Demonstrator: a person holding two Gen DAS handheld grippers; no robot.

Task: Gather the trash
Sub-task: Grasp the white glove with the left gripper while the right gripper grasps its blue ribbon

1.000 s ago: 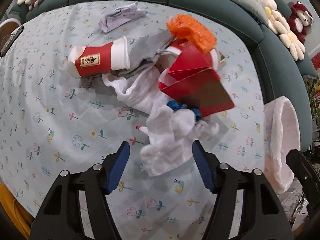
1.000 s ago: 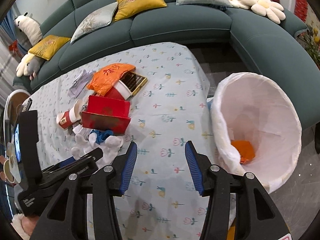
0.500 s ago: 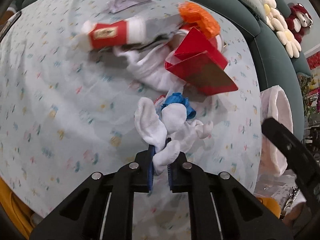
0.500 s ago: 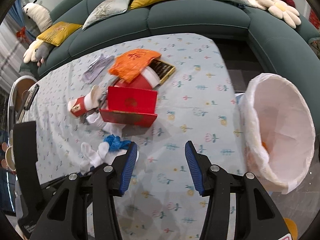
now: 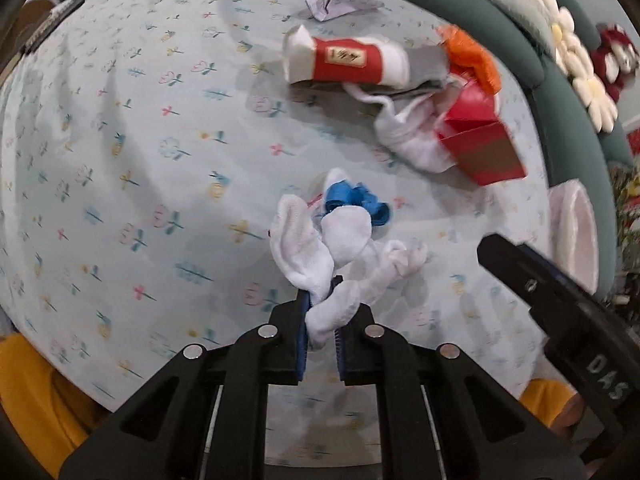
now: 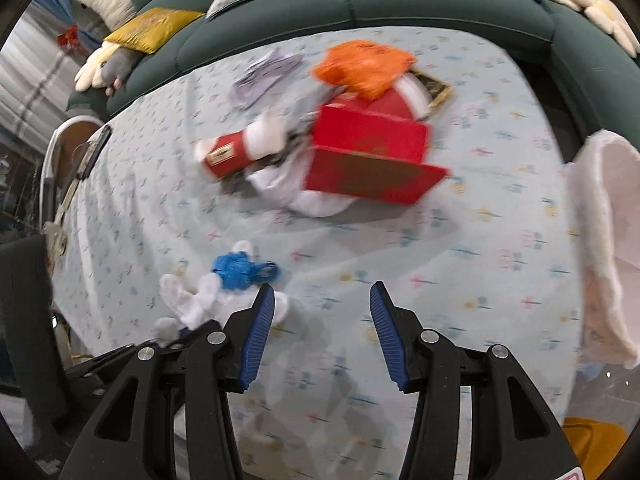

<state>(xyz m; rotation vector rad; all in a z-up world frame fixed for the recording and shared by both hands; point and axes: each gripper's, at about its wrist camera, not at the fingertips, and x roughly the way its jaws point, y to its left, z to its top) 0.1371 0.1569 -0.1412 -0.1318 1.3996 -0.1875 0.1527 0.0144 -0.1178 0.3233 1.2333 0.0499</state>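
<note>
Left wrist view shows what has changed: 1 second ago the left gripper [image 5: 320, 322] stood spread on either side of the white sock bundle [image 5: 320, 256]; half a second ago it had shut on it, and now its pads pinch a fold of the white fabric, which bulges out between them. The bundle, with a blue crumpled scrap [image 5: 354, 200] at its far end, has been drawn away from the rest of the litter and now sits well apart from the red box [image 5: 480, 148], near the table's front edge. I judge this to be 1 item secured and ready to carry to the white-lined bin [image 5: 572, 232], which stands at the table's right edge.

The right gripper [image 6: 322, 320] is spread over bare tablecloth [image 6: 460, 280] with nothing between its fingers; its opening is about as it was a second ago, and the red box has grown larger in its view.

Counted: 2 grippers, 1 bin, 1 gripped sock bundle, 1 blue scrap, 1 red box, 1 red-and-white paper cup [image 5: 344, 60] on its side, 1 orange wrapper [image 6: 364, 64], 1 crumpled lilac paper [image 5: 340, 0], and 1 more white sock [image 5: 412, 136] partly under the box. Roughly 5 loose pieces still lie on the table.
</note>
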